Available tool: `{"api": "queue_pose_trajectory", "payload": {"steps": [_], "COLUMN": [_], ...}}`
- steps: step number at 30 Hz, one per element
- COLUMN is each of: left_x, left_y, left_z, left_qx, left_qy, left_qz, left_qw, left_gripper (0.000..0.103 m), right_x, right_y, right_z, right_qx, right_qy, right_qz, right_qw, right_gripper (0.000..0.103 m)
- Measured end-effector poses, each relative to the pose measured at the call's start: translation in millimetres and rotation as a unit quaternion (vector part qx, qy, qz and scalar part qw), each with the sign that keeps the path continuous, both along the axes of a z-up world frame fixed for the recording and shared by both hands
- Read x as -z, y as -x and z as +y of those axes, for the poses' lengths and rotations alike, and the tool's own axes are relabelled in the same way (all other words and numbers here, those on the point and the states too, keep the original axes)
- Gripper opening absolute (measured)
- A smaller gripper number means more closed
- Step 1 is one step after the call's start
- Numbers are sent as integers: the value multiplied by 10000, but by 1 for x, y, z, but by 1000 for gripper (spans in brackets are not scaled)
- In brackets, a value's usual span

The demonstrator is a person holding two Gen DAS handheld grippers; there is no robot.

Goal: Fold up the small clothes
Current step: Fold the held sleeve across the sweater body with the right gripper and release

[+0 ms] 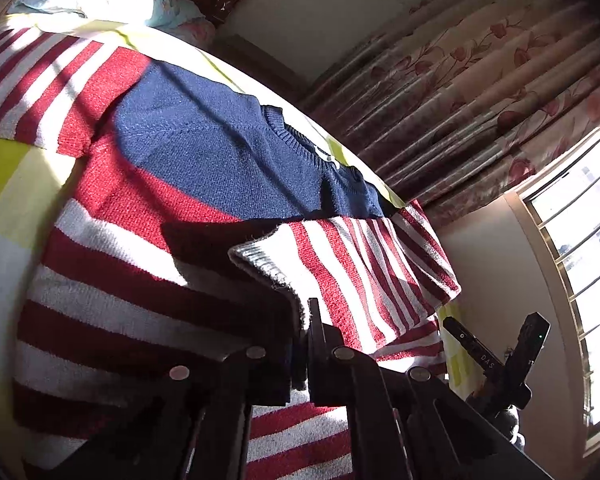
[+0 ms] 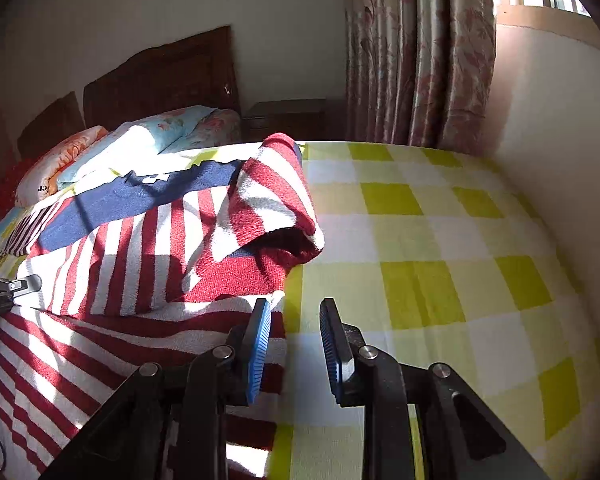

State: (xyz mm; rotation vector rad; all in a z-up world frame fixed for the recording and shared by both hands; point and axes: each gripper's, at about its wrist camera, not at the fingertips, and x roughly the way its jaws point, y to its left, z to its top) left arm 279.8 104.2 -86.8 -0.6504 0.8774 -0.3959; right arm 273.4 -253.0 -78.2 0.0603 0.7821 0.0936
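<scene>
Clearly a sleeve fold was in hand. At the far left, the sweater [image 1: 188, 168], red-and-white striped with a navy yoke, lay flat on the checked bedspread [image 2: 420, 240], its other sleeve stretched out toward the pillows [image 1: 100, 0]. Further right, the left gripper [image 1: 300, 344] had its jaws pressed together on the ribbed cuff [image 1: 260, 268] of the near sleeve [image 1: 360, 264], which it held raised and carried across the sweater's chest; the sleeve cast a dark shadow on the stripes beneath.

To the right of that, in the right wrist view, the sleeve draped in a soft hump at the sweater's edge, its fold rounded rather than creased. The right gripper [image 2: 294, 344] hovered low just beside that edge, jaws apart and holding nothing, one blue pad [image 2: 260, 352] over the hem stripes and the other over bare bedspread.

To do this step well, I would judge that the left gripper should lay the cuff down flat and square across the body, lowering it before letting go so the knit did not spring back. The right gripper could press the shoulder line to keep the fold straight. Thick knit tends to bunch, so the hump would likely need smoothing. Beyond the bed at the far right hung the curtain [image 2: 420, 60].
</scene>
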Motion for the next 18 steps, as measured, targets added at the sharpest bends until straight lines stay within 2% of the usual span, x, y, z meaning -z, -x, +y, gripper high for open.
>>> {"api": "queue_pose_trajectory", "payload": {"steps": [3, 6, 9, 11, 13, 14, 16, 18], "left_x": [-31, -77, -119, -138, -136, -127, -91, -48], "left_y": [-8, -24, -33, -29, -24, -27, -36, -47], "left_z": [-11, -12, -1, 17, 37, 45, 55, 57], "left_qx": [259, 284, 27, -277, -590, -641, -640, -597], "left_qy": [-293, -497, -720, -835, -942, -979, -1106, -1299], "left_qz": [-372, -879, -1411, -1652, -1631, -1511, -982, -411], "left_qw": [9985, 9945, 9874, 9823, 9803, 9816, 9869, 9889], "left_gripper": [103, 103, 103, 103, 103, 103, 103, 103], "right_x": [1, 1, 4, 7, 8, 8, 10, 9], "right_y": [-13, -35, -59, -70, -71, -68, -63, -62], "right_z": [-19, -14, 0, 10, 16, 19, 23, 20], "right_qx": [88, -48, -91, -49, -63, -68, -83, -72], "right_qy": [-530, -668, -507, -230, -127, -76, 101, 58], "right_qz": [99, 203, 332, 419, 453, 414, 311, 312], "right_qw": [9985, 9975, 9981, 9988, 9989, 9991, 9994, 9995], "right_gripper": [26, 26, 26, 26, 27, 27, 27, 28]}}
